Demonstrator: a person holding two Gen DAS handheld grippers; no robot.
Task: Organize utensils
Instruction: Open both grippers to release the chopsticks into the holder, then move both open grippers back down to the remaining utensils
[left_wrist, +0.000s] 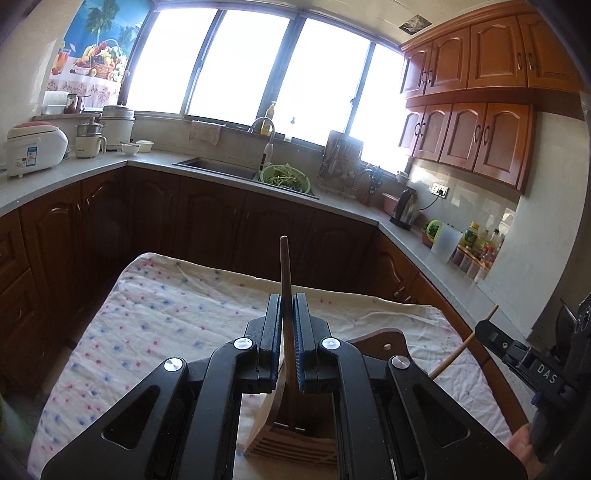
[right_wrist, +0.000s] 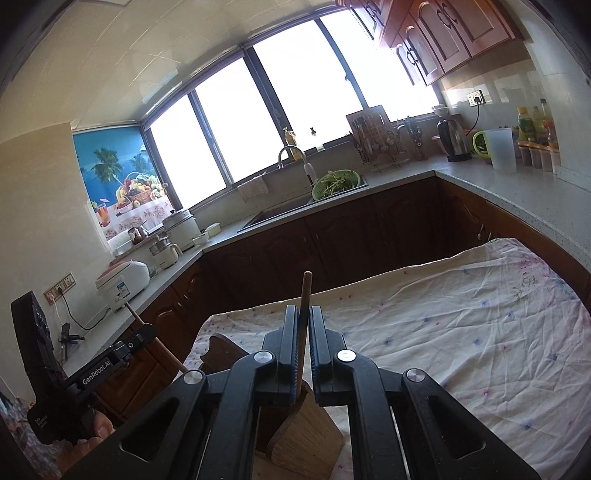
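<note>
My left gripper is shut on the handle of a wooden slotted spatula, held upright, its slotted head low over the wooden utensil holder. My right gripper is shut on the handle of a wooden spatula, whose flat blade hangs over the wooden holder. The right gripper shows at the right of the left wrist view with its thin handle. The left gripper shows at the left of the right wrist view.
Both grippers are above a table with a flowered cloth. Beyond it a grey counter wraps around with a sink, a green colander, a kettle, rice cookers and bottles.
</note>
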